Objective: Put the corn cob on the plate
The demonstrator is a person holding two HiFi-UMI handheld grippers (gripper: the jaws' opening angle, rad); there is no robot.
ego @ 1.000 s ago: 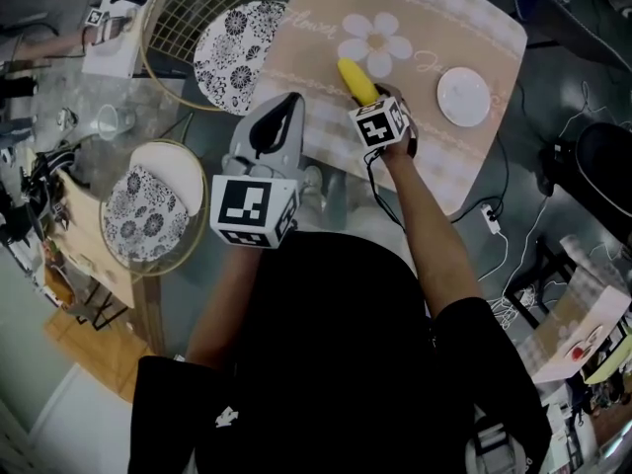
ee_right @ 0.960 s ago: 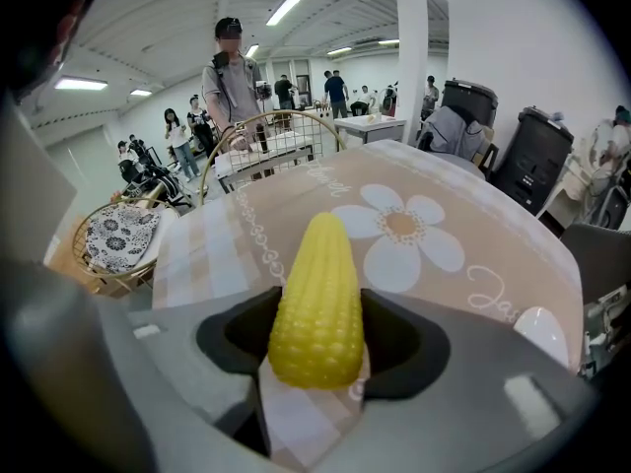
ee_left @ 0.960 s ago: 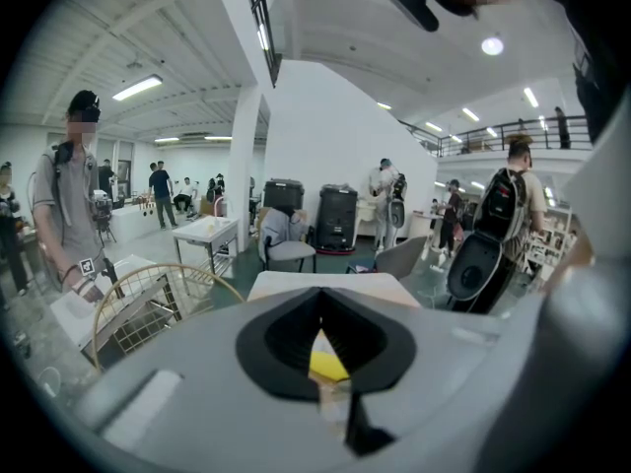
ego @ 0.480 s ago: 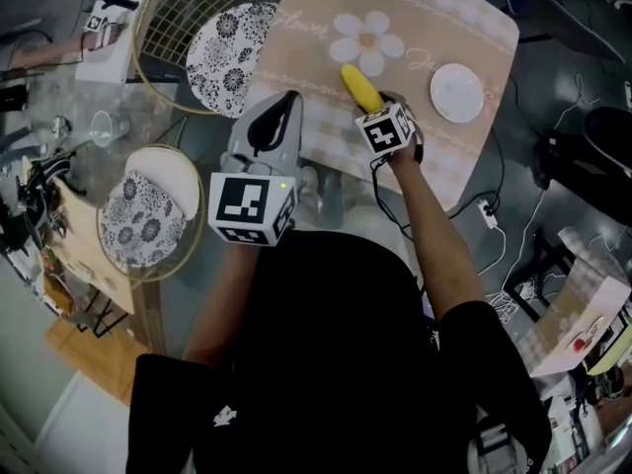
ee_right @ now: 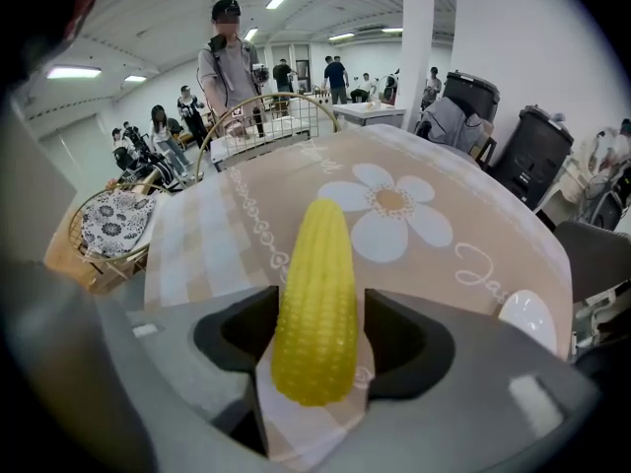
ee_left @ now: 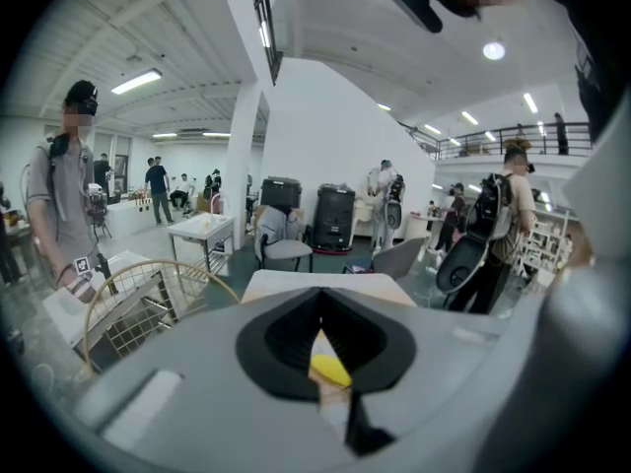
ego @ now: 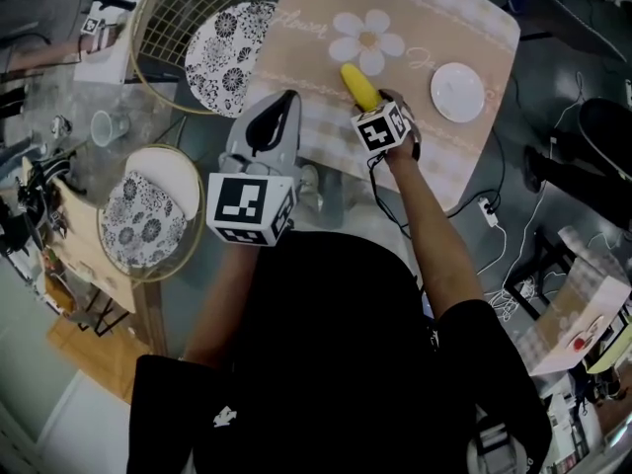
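A yellow corn cob (ego: 358, 84) lies on the beige flower placemat (ego: 415, 28). My right gripper (ego: 373, 105) points steeply down over the cob's near end. In the right gripper view the corn cob (ee_right: 315, 299) sits between the black pads, with a thin gap at the right pad. Its jaws have just been opening and stand wide, with the cob between them. A small white plate (ego: 457, 92) rests on the mat to the right of the cob, seen at the lower right as the plate (ee_right: 529, 315). My left gripper (ego: 284, 99) hovers at the mat's near left edge, jaws together, holding nothing.
A wire basket (ego: 158, 8) at the back left holds a black-and-white patterned plate (ego: 232, 57). A round woven tray (ego: 183, 171) with a patterned cloth sits at the left. A glass cup (ego: 102, 126) stands beside it. People stand behind the table.
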